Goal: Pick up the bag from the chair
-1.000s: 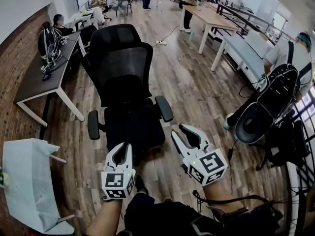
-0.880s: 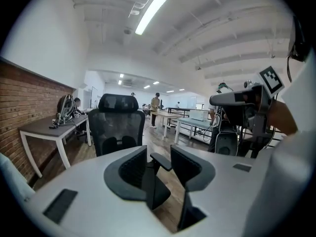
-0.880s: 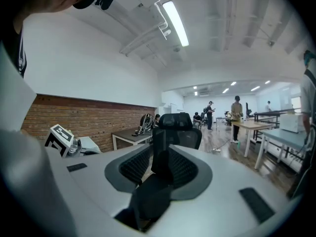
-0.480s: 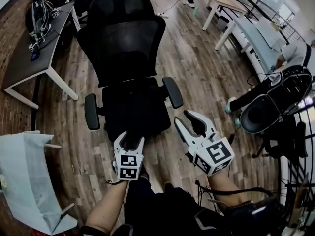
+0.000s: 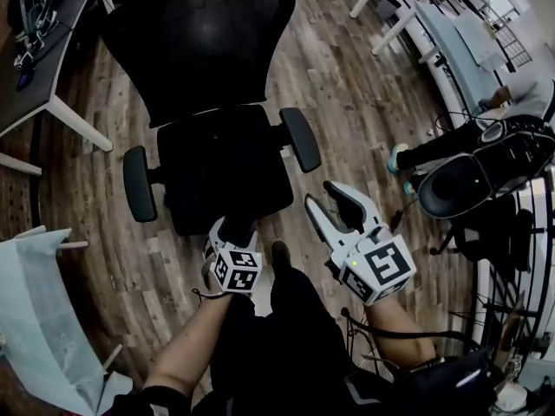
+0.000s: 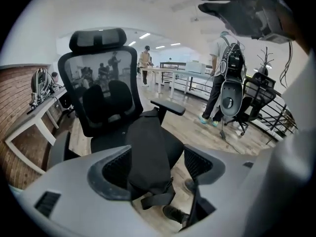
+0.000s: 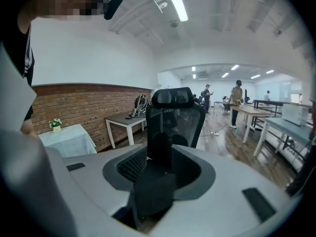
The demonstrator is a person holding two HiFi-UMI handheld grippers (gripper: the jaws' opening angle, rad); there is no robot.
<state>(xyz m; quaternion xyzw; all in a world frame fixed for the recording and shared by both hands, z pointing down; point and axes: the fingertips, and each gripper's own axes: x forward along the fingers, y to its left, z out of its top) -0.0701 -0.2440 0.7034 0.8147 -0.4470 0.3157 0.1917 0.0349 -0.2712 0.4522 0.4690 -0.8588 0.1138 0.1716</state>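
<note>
A long black bag (image 6: pixel 146 152) lies along the seat of the black mesh office chair (image 5: pixel 217 50). Its near end and a strap hang over the seat's front edge. In the head view the bag blends into the dark seat. My left gripper (image 5: pixel 232 230) is at the seat's front edge and stands open (image 6: pixel 158 164), with the bag's near end showing between its jaws. My right gripper (image 5: pixel 334 206) hovers open, right of the seat and just below the right armrest (image 5: pixel 299 139). In the right gripper view the chair (image 7: pixel 175 117) shows through the open jaws (image 7: pixel 158 167).
A grey desk (image 5: pixel 43 76) with a backpack stands at the far left. A table under a pale cloth (image 5: pixel 35 319) is at the near left. Another black chair (image 5: pixel 486 172) and a person stand at the right. White tables (image 5: pixel 451 33) line the far right over wooden floor.
The view has closed in on the chair. My left gripper has moved forward to the seat's front edge. The right gripper stays open and has held its place.
</note>
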